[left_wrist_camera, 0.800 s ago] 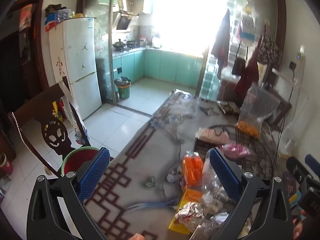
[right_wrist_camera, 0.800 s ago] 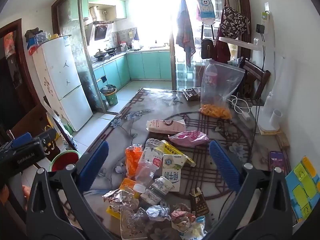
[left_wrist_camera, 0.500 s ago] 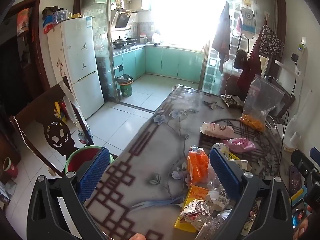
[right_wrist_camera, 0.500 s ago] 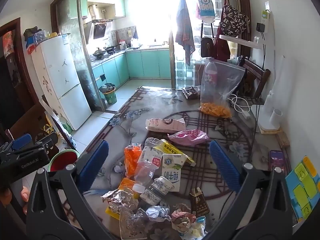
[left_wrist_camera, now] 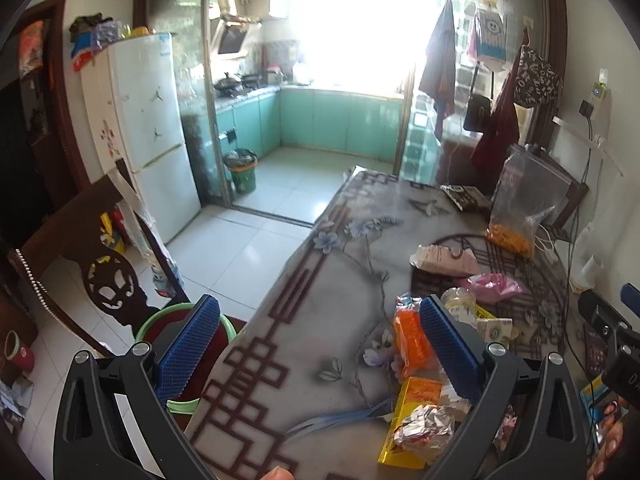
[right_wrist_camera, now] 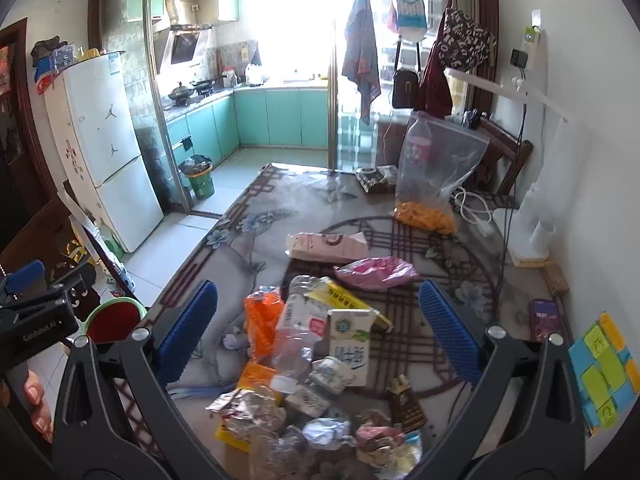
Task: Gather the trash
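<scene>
Both views have crept nearer the surface (right_wrist_camera: 248, 240); left gripper (left_wrist_camera: 316, 354) and right gripper (right_wrist_camera: 318, 330) hold jaws wide, empty; crumpled wrappers, cartons and a clear plastic bottle (right_wrist_camera: 298, 332) heap at its near edge.

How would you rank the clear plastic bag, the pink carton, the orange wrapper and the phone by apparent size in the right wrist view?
1. clear plastic bag, clearly largest.
2. pink carton and orange wrapper look alike; the wrapper lies nearer the camera, so unranked.
3. phone, smallest.
</scene>
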Demonstrator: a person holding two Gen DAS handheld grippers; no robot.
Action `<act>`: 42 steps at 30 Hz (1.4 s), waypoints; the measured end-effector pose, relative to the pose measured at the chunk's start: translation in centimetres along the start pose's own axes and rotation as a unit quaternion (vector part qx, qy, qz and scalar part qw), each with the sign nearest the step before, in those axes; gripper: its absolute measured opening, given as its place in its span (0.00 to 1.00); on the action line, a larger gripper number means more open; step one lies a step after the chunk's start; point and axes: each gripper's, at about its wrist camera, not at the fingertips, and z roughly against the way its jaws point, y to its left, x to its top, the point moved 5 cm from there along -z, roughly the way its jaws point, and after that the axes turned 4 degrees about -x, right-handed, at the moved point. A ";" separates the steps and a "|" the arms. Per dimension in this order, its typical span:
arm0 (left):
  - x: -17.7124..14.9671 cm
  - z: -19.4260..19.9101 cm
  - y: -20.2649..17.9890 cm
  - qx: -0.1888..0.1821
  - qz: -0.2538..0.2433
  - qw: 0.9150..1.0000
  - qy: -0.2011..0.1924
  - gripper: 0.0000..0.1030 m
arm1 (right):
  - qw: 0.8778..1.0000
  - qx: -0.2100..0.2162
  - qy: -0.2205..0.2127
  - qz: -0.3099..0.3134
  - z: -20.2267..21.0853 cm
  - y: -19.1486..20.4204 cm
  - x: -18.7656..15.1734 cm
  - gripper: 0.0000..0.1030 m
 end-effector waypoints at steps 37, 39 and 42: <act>-1.1 -2.1 -3.3 -0.036 -0.043 0.998 0.022 0.93 | 0.999 -0.027 0.006 -0.017 -0.5 -1.3 -0.1 0.97; -1.3 -1.8 -3.7 -0.028 -0.041 0.999 0.021 0.93 | 1.000 -0.019 0.006 -0.017 -0.5 -1.7 -0.2 0.97; -1.5 -1.3 -4.2 -0.024 -0.033 0.999 0.021 0.93 | 1.000 -0.011 0.007 -0.011 -0.3 -2.2 -0.3 0.97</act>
